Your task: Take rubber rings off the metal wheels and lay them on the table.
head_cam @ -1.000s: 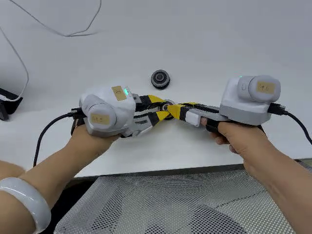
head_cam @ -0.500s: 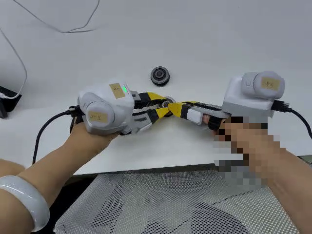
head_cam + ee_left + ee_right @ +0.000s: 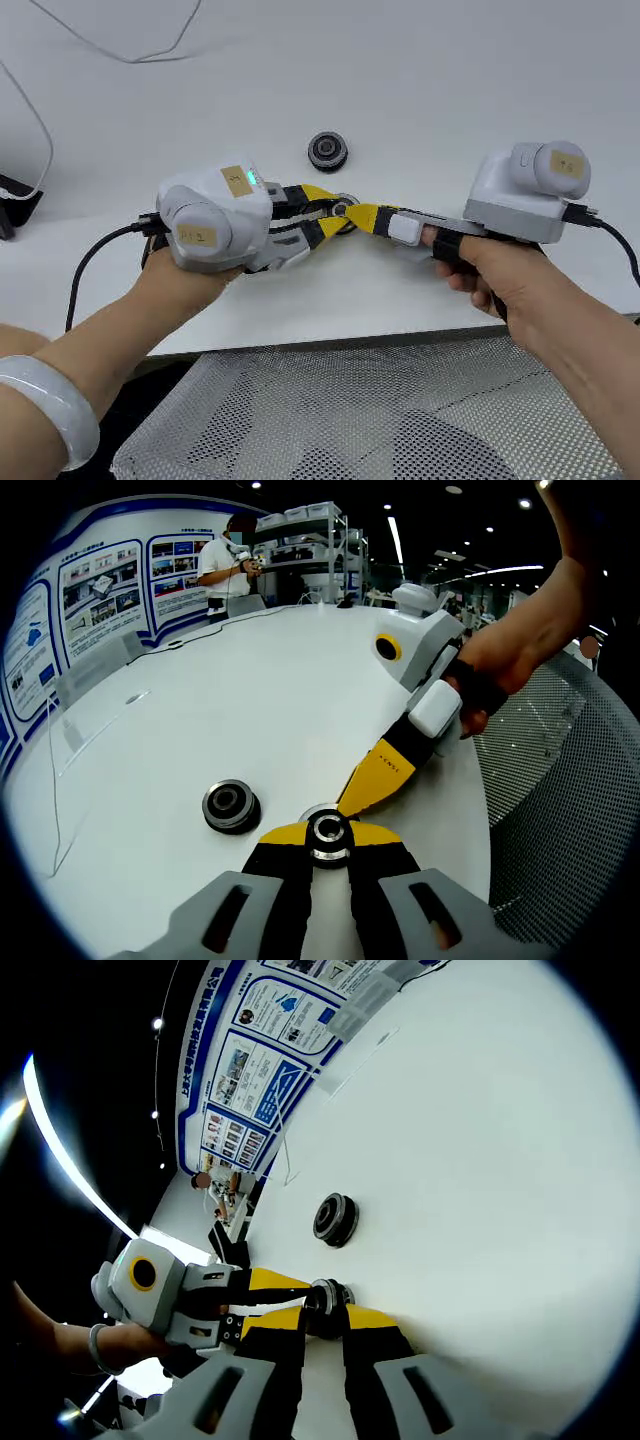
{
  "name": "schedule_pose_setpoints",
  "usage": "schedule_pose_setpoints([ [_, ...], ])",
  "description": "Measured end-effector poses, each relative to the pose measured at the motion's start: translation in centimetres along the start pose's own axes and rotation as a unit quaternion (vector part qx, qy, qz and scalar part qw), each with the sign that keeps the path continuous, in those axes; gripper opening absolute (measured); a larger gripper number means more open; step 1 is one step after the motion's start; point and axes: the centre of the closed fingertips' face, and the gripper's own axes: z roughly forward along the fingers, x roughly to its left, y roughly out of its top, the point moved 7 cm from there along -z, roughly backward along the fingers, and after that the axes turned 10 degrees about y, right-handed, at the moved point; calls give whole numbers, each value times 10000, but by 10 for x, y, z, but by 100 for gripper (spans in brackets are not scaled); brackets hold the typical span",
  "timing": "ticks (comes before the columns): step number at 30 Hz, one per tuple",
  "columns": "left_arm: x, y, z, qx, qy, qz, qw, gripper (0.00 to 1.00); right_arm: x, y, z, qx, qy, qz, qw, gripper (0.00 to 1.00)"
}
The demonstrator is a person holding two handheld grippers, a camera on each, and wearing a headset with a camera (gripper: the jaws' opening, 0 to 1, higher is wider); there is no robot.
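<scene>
Jaws of my left gripper [image 3: 333, 216] and right gripper [image 3: 355, 213] both clamp one wheel [image 3: 344, 211] just above the desk [image 3: 450, 90] near its front edge; whether it's stripped, I cannot tell. Second wheel [image 3: 328, 150] lies farther back, dark ring [image 3: 209, 806] on. Most work looks left.

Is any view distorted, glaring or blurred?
Head view: soft even light, faint shadows, sharp loose wheel. Left gripper view: fisheye curves the table edge, ceiling lamps glare, held wheel sharp. Right gripper view: rolled, a bright streak at left.

Bright, even light on the white surface [image 3: 450, 80], shadows soft; ceiling strips [image 3: 395, 540] glare, and both gripper views bow at edges.
</scene>
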Motion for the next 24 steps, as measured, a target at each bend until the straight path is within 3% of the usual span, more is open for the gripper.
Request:
schedule_pose_setpoints([
  [7,0,0,0,-4,0,-13,10000,12,-4,0,-2,-37,-107,-147,9998,7],
  [13,-1,1,-1,-13,6,-31,10000,12,-4,1,-2,-41,-123,-206,9997,6],
  [24,-1,2,-1,-12,1,-32,10000,12,-1,4,-3,102,-264,-637,9976,5],
])
